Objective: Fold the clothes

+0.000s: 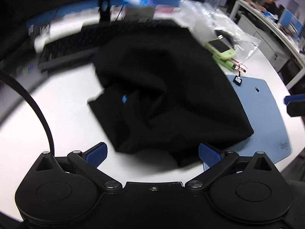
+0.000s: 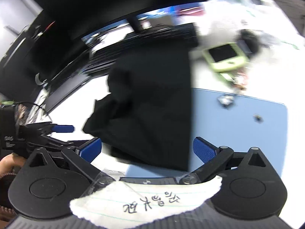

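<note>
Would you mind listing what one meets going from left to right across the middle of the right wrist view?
Other claw with blue pads → crumpled black garment → light blue desk mat → small dark speck on the mat.

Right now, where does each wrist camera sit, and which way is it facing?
Left wrist: behind the left gripper, angled down at the black garment on the white desk; own open fingers show.
Right wrist: behind the right gripper, angled down at that garment; open fingers, empty, plus the left gripper.
Shared: garment, blue mat, green device.
</note>
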The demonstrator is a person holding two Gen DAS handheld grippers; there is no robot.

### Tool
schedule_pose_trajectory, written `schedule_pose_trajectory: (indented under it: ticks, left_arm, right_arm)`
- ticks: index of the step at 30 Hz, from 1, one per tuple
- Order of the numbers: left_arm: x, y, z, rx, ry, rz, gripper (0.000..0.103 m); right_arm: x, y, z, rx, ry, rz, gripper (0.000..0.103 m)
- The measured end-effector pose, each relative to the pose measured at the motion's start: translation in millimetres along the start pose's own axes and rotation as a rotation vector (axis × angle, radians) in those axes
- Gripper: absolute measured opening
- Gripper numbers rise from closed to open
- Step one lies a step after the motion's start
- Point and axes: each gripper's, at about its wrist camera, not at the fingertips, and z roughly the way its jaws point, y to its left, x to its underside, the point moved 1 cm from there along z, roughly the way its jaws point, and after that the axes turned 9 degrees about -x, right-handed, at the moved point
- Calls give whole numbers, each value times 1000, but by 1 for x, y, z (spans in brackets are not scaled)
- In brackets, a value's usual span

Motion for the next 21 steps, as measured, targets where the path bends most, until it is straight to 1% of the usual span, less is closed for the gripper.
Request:
schedule_pose_trajectory:
  ticks: [3, 4, 5, 7, 9, 10, 11, 12, 13, 15, 18, 21]
  left_arm:
    - [7, -29, -4, -128, -149, 133, 101]
    - [8, -38, -3, -151, -171, 162, 101]
    - [6, -45, -1, -158, -168, 165, 101]
    - [1, -52, 7, -145, -108, 111, 101]
    - [-9, -54, 15, -116, -38, 17, 101]
    - [-13, -55, 20, -97, -15, -18, 101]
    - [-17, -56, 25, -78, 9, -49, 101]
    - [-20, -58, 32, -77, 39, -61, 101]
    - [-23, -60, 39, -79, 72, -69, 101]
    - [-25, -64, 52, -103, 128, -76, 101]
    - [-25, -71, 67, -130, 163, -69, 102]
    - [-23, -70, 73, -124, 168, -78, 102]
  right_arm:
    - [8, -17, -7, 91, -24, 17, 103]
    - [10, -23, -9, 122, -31, 23, 103]
    - [10, -29, -9, 150, -35, 13, 103]
    - [6, -41, -7, 206, -36, -22, 103]
    - [0, -48, 0, 272, -25, -83, 103]
    - [-3, -49, 5, 274, -11, -114, 103]
    - [-6, -50, 11, 262, 5, -144, 103]
    - [-8, -51, 17, 249, 22, -175, 103]
    - [-11, -52, 23, 237, 39, -206, 103]
    - [-13, -55, 39, 217, 76, -219, 103]
    - [-12, -56, 62, 177, 133, -219, 103]
    - [-5, -46, 82, 159, 199, -307, 103]
